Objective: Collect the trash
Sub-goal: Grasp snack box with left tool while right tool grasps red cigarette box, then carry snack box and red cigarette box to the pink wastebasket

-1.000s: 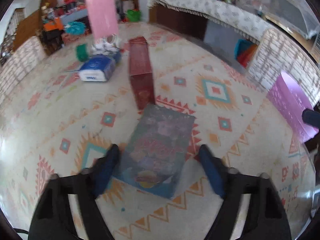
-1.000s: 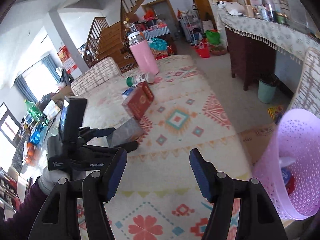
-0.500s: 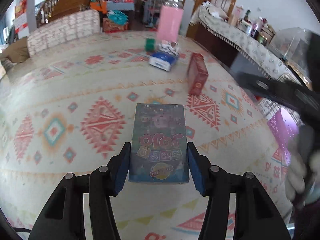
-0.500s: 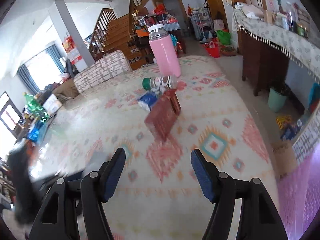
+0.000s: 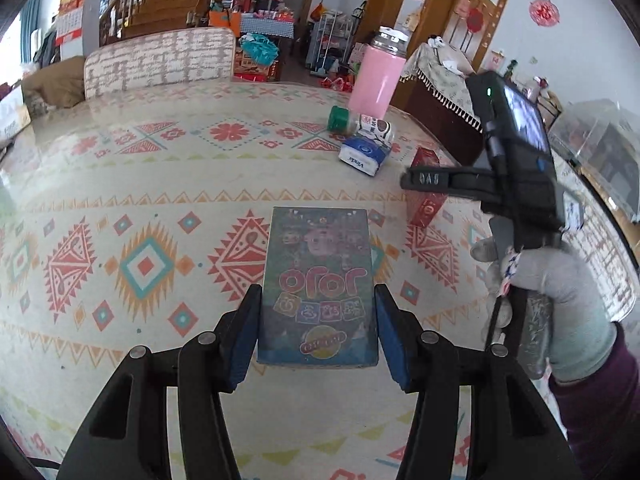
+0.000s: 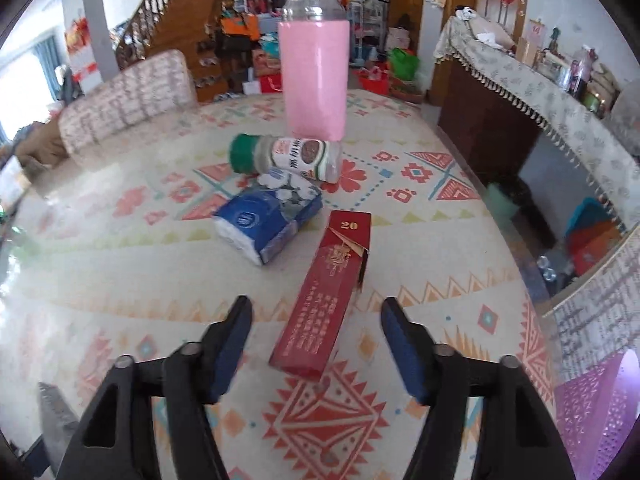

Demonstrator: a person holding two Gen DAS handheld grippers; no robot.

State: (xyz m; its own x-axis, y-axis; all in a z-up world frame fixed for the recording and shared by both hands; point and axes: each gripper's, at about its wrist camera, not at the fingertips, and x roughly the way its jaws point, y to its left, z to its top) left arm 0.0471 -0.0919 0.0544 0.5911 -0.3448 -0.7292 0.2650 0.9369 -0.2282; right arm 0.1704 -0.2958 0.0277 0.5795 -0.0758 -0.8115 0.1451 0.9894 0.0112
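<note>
My left hand-held gripper [image 5: 316,330] grips the cartoon box [image 5: 318,288], my right hand-held gripper [image 6: 316,344] is closing around the untouched red carton [image 6: 322,296] on the desk [image 6: 420,208], the basket [image 6: 592,408] to its right.

Bare tablecloth [image 6: 440,264] right of red carton [image 6: 324,292] (seemingly)

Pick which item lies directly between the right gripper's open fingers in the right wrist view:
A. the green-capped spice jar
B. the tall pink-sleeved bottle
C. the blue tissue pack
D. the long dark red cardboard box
D: the long dark red cardboard box lies flat on the patterned tablecloth, its near end between the closing fingers of the right gripper, pads not yet touching it.
</note>
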